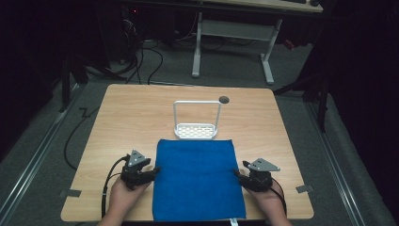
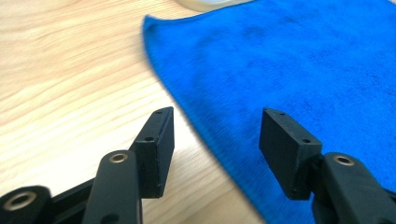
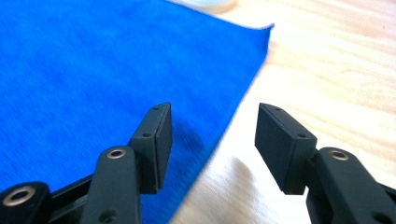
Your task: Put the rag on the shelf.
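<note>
While one blue cloth [image 1: 195, 179] lies flat on the wooden surface [image 1: 127, 113], two claws flank it, left claw [image 1: 153, 170] wide open at its left edge, right claw [image 1: 236, 173] open at its right edge, both empty, one white rack [image 1: 196, 130] just beyond.

- Our left gripper [image 1: 151, 170] is matte black, topped by a grey three-cornered plate, and a black cable curves away from it.
- Our right gripper [image 1: 239, 172] looks the same: black body, grey plate with small holes, and a dark cable.
- Seen from close by, each jaw ends in a flat rectangular black pad with small screw holes, joined by brass-coloured pivot pins.
- Our forearms are bare, without sleeves.
</note>
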The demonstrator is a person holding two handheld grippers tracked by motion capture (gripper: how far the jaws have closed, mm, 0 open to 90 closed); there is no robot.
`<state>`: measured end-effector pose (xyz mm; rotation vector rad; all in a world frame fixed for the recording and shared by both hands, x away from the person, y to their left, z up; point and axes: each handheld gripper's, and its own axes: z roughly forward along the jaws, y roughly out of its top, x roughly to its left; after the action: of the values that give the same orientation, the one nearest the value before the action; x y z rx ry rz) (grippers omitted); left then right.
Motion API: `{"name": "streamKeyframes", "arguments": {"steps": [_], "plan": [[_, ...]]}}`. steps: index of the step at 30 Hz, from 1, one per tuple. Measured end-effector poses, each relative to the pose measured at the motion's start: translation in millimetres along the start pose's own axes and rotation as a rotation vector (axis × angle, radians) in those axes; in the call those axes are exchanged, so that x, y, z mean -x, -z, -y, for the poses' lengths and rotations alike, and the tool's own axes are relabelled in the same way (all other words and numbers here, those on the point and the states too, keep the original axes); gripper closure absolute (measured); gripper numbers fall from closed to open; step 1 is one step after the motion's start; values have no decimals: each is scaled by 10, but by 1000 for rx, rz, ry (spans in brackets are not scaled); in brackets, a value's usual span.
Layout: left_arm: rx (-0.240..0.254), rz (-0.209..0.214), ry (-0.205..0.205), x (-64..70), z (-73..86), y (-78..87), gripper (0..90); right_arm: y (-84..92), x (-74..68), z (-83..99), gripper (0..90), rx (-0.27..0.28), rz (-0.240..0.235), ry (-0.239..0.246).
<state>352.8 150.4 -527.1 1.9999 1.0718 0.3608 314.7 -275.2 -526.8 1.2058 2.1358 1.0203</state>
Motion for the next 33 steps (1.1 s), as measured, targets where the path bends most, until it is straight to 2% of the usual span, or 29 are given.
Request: {"name": "streamKeyframes", "arguments": {"steps": [5, 11, 15, 22, 29, 33], "plan": [[2, -8, 19, -47, -1, -7, 453, 4, 48, 3, 445, 1, -6, -50], [10, -23, 5, -53, -2, 9, 446, 21, 46, -12, 467, -1, 12, -2], [25, -27, 9, -68, -2, 38, 446, 63, 70, -34, 446, 24, 4, -4], [56, -27, 9, -86, 14, 86, 447, 83, 85, -46, 334, 31, -20, -37], [75, -21, 14, -97, -1, 102, 446, 72, 62, -75, 273, 35, -15, -19], [90, -27, -4, -96, -18, 97, 441, 76, 44, -88, 263, 43, -19, -18]]}}
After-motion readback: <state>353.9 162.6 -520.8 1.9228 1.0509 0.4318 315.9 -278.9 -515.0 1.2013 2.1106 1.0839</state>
